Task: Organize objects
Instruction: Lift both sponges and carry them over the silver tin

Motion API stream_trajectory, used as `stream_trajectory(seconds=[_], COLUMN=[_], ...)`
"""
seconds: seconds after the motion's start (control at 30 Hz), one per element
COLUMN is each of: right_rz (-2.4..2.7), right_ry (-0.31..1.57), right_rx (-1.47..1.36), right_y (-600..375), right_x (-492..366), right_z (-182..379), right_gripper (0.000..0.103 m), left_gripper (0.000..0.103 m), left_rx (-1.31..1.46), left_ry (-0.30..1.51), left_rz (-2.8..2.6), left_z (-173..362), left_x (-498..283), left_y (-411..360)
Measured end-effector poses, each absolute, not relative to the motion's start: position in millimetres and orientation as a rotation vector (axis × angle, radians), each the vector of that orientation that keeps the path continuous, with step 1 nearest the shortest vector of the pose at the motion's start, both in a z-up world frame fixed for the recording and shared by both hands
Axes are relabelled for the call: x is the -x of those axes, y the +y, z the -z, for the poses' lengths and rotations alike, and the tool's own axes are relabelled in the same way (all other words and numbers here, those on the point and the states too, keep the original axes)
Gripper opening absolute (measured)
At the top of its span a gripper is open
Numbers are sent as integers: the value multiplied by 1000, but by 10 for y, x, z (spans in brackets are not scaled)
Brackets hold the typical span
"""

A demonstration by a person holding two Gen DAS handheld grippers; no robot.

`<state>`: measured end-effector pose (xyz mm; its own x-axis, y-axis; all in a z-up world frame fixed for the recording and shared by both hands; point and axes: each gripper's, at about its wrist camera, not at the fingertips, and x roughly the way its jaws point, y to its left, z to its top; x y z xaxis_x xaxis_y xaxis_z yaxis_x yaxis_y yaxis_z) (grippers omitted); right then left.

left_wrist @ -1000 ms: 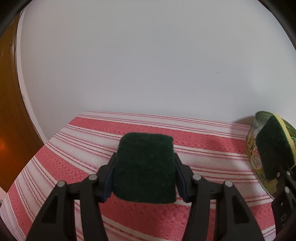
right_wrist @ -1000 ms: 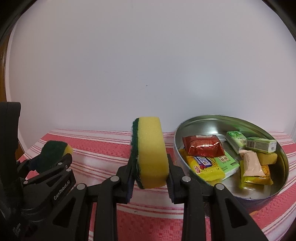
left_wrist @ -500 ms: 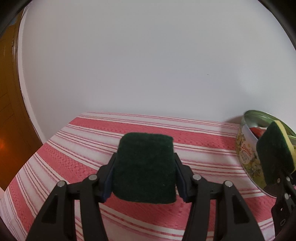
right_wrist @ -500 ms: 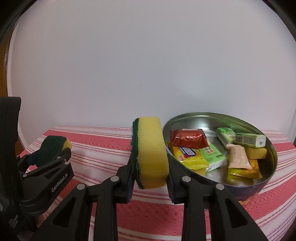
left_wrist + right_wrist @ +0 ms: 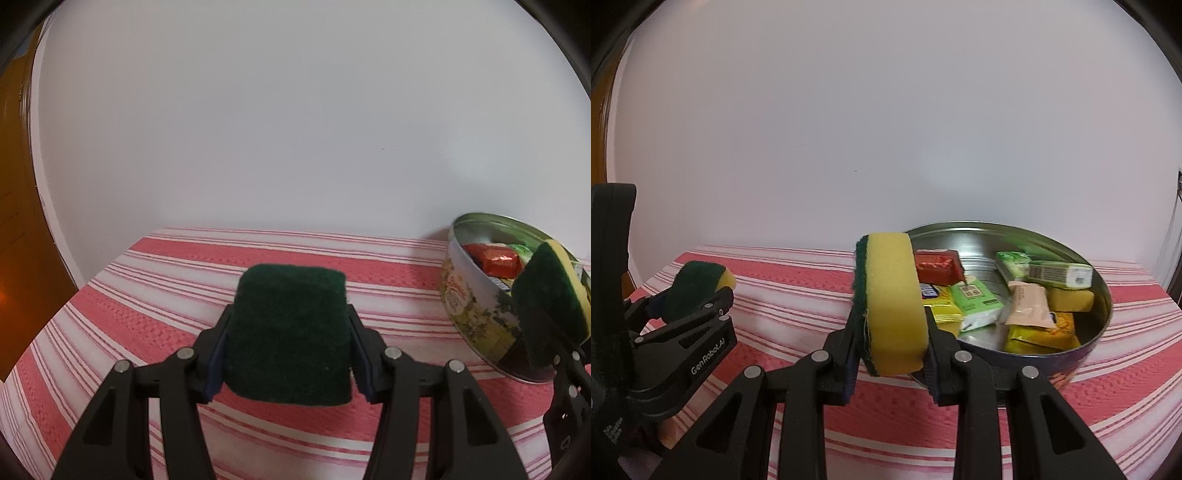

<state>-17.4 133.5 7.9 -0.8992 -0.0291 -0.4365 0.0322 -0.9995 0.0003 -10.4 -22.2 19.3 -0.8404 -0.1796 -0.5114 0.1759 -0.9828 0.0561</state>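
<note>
My left gripper [image 5: 290,332] is shut on a sponge [image 5: 290,332], its dark green scouring side facing the camera, held above the striped cloth. It also shows in the right wrist view [image 5: 698,291] at the left. My right gripper [image 5: 890,306] is shut on a yellow sponge with a green back [image 5: 892,295], held on edge just left of a round metal tin [image 5: 1097,332]. The tin holds several snack packets [image 5: 979,302] and a yellow sponge [image 5: 1071,299]. In the left wrist view the tin [image 5: 469,306] and the right sponge [image 5: 546,295] are at the right edge.
A red and white striped cloth [image 5: 166,295] covers the table, which ends at a white wall [image 5: 295,129]. A brown wooden door [image 5: 18,221] stands at the far left. The table's left edge is near the left gripper.
Both grippers have shifted left relative to the tin, so it sits further into both views. Both sponges stay gripped.
</note>
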Motion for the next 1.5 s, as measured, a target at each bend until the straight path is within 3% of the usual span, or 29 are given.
stream_trajectory(seconds=[0.8, 1.5], right_rz=[3142, 3294], right_ry=[-109, -139], right_rx=[-596, -571], right_y=[2186, 2829], right_x=[91, 410], right_z=[-261, -322], right_gripper=[32, 32], left_gripper=[55, 55], left_rx=[-666, -731], left_ry=[-96, -113], left_rz=[3006, 3095], left_z=[-484, -528], left_x=[-15, 298], left_y=[660, 1362])
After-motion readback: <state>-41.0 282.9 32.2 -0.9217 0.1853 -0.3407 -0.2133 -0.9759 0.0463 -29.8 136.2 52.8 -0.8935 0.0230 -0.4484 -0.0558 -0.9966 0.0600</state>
